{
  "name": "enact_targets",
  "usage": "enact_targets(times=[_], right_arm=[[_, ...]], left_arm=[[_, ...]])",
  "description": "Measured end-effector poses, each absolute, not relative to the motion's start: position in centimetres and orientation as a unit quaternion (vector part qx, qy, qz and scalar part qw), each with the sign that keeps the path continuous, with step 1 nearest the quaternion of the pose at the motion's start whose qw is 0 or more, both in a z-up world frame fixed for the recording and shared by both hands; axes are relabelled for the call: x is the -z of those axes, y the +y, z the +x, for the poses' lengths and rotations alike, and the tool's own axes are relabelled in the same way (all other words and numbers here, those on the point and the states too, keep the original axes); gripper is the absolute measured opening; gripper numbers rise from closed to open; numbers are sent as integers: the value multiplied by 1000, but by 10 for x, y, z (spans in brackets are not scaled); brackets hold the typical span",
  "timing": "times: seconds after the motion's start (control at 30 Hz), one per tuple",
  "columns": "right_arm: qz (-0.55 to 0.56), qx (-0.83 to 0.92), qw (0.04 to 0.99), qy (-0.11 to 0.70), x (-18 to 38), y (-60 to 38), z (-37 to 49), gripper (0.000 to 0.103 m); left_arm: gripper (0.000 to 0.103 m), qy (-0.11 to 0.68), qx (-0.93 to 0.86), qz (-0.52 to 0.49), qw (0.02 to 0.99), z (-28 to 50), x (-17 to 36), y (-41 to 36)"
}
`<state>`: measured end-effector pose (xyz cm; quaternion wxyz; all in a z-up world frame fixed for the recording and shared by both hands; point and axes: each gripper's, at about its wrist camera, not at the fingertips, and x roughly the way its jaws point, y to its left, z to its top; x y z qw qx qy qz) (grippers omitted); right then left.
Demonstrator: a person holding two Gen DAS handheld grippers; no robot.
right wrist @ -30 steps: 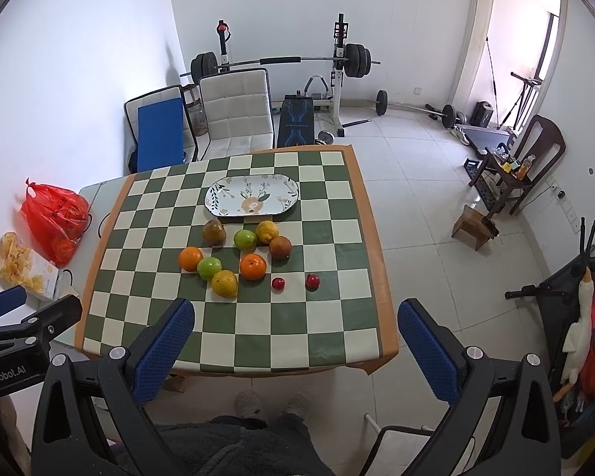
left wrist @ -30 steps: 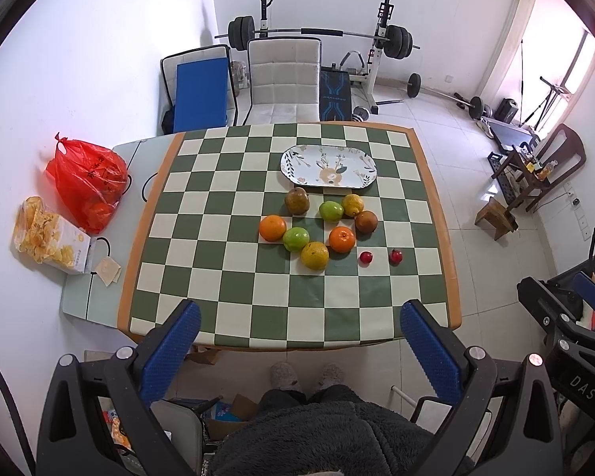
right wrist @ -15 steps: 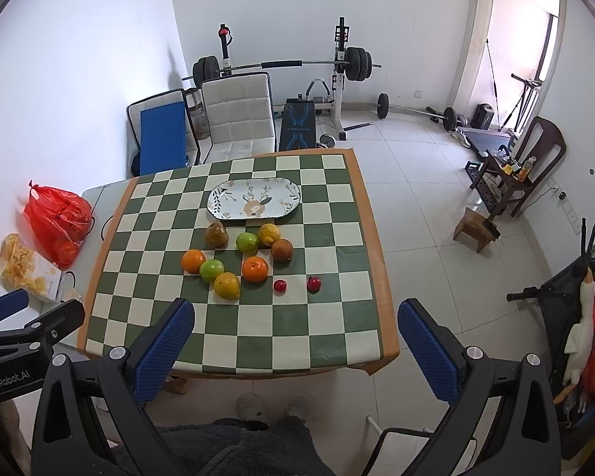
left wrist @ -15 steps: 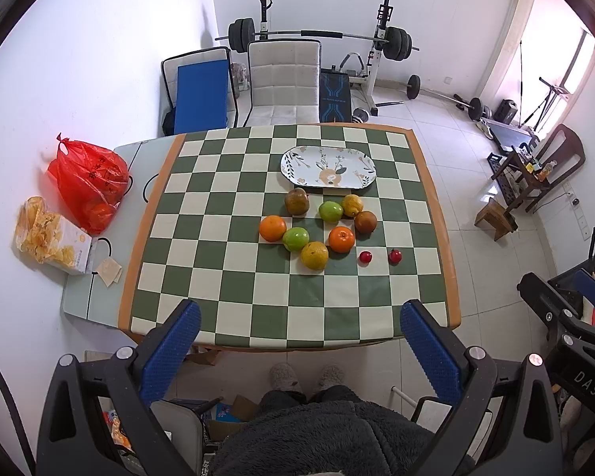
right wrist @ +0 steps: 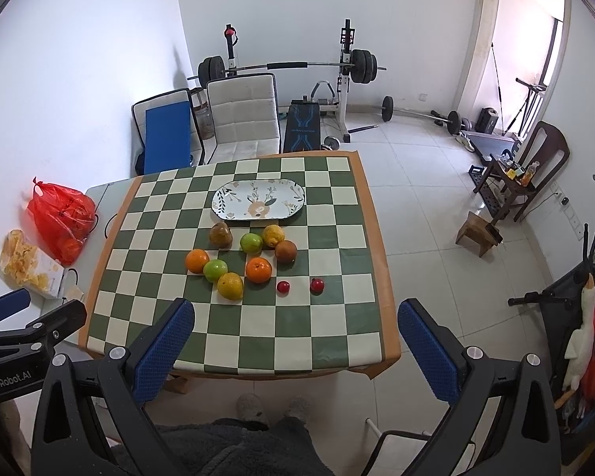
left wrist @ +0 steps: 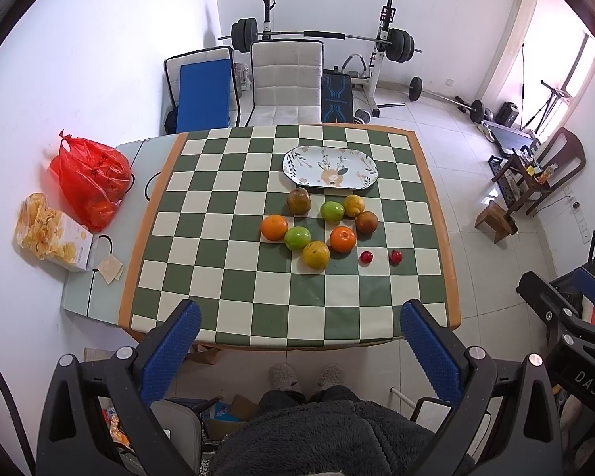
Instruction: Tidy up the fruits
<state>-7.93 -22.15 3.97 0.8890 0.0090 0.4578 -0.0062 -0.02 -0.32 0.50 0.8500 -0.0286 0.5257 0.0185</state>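
Observation:
Several fruits lie grouped mid-table on the green-and-white checked cloth (left wrist: 234,277): two oranges (left wrist: 274,227) (left wrist: 342,239), two green apples (left wrist: 297,238) (left wrist: 332,210), a brown pear (left wrist: 298,200), yellow citrus (left wrist: 315,255) and two small red fruits (left wrist: 365,257) (left wrist: 396,256). An empty oval patterned plate (left wrist: 331,167) (right wrist: 258,199) sits just beyond them. My left gripper (left wrist: 299,331) and right gripper (right wrist: 295,329) are both open, held high over the table's near edge, well short of the fruit and holding nothing.
A red plastic bag (left wrist: 89,182) and a box of snacks (left wrist: 51,234) rest on the grey side table at left. A white chair (left wrist: 285,79) and weight bench (left wrist: 337,91) stand behind the table. The person's slippered feet (left wrist: 305,375) are below the near edge.
The right wrist view has drifted slightly, so the table sits a little lower and more to the right in it. The fruit and plate have not moved.

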Motion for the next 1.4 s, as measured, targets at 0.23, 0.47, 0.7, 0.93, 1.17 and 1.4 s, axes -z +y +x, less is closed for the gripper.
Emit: enact_targets(times=[0.23,0.47,0.7,0.93,1.17,1.4], right_arm=[[10,5,889,458,-40,-221,-80,103],[11,5,890,456,-40,-221,-78,103],[13,4,889,457,-41,-221,-78,103],[20,-2,896,444,-35,-228,-63,103],[42,-52,888,455,36,-227,-2,103],[81,-81,833,542,162,-186,74,103]], left_arm=[[103,525,-17,-27,851,-1,-5,-3],[103,525,-17,-29,851,-1,-5,-3],[103,524,-17,-30,851,-1,-7,-5],[103,520,-30,-32,853,6,-10,-2],[103,460,-160,29,873,52,16,21],[103,523,-184,67,830,131,102,74]])
